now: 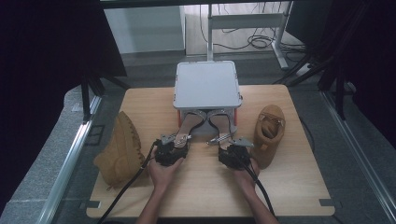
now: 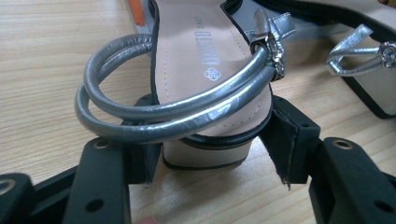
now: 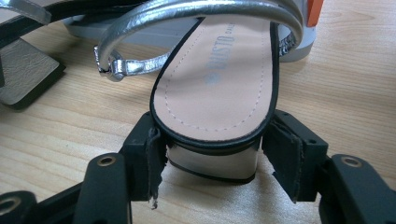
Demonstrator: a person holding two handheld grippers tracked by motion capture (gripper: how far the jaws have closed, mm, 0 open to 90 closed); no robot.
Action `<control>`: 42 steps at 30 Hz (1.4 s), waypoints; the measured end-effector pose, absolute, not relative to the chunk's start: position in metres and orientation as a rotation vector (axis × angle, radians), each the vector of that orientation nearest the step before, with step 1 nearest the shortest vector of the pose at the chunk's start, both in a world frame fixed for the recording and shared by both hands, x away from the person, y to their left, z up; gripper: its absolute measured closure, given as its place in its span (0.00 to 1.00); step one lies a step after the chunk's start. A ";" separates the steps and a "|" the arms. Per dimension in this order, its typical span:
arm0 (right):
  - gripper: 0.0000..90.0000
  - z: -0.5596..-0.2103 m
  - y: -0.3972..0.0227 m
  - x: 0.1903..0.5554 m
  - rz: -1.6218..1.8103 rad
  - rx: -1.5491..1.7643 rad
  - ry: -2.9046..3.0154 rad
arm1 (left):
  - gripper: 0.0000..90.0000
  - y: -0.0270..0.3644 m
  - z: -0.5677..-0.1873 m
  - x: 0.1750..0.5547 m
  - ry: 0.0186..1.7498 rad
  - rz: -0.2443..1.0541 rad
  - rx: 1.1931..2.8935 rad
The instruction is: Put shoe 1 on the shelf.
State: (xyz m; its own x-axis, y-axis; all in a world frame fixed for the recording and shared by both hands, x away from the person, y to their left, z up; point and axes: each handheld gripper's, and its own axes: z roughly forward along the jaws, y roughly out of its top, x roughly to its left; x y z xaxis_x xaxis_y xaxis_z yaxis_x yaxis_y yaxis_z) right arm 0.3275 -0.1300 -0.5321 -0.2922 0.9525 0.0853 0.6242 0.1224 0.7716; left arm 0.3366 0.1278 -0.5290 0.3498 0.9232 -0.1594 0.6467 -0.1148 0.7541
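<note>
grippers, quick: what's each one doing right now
left gripper: shut on the heel of the left sandal.
right gripper: shut on the heel of the right sandal.

Light wooden table (image 1: 205,196) bearing a square grey platform with orange supports (image 1: 207,85) at far centre, a tan suede boot (image 1: 120,149) at left, another tan suede boot (image 1: 269,133) at right.

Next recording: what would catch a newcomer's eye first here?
Two silver-strapped sandals at the table's middle: the left sandal and the right sandal, toes under a grey box. Each block heel sits between the jaws of a hand-held gripper, the left hand-held gripper and the right hand-held gripper. A tan boot lies at the left edge, another tan boot at the right.
</note>
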 end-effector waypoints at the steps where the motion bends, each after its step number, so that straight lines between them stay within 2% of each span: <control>1: 0.46 -0.532 -0.130 0.327 1.014 1.522 1.970 | 0.46 0.127 -0.529 0.337 1.381 0.461 1.838; 24: 0.46 -0.533 -0.132 0.326 1.028 1.526 1.962 | 0.46 0.100 -0.531 0.349 1.449 0.565 1.772; 32: 0.47 -0.533 -0.132 0.326 1.027 1.523 1.963 | 0.46 0.091 -0.529 0.353 1.453 0.546 1.764; 42: 0.46 -0.533 -0.133 0.326 1.030 1.519 1.966 | 0.45 0.091 -0.530 0.354 1.411 0.453 1.791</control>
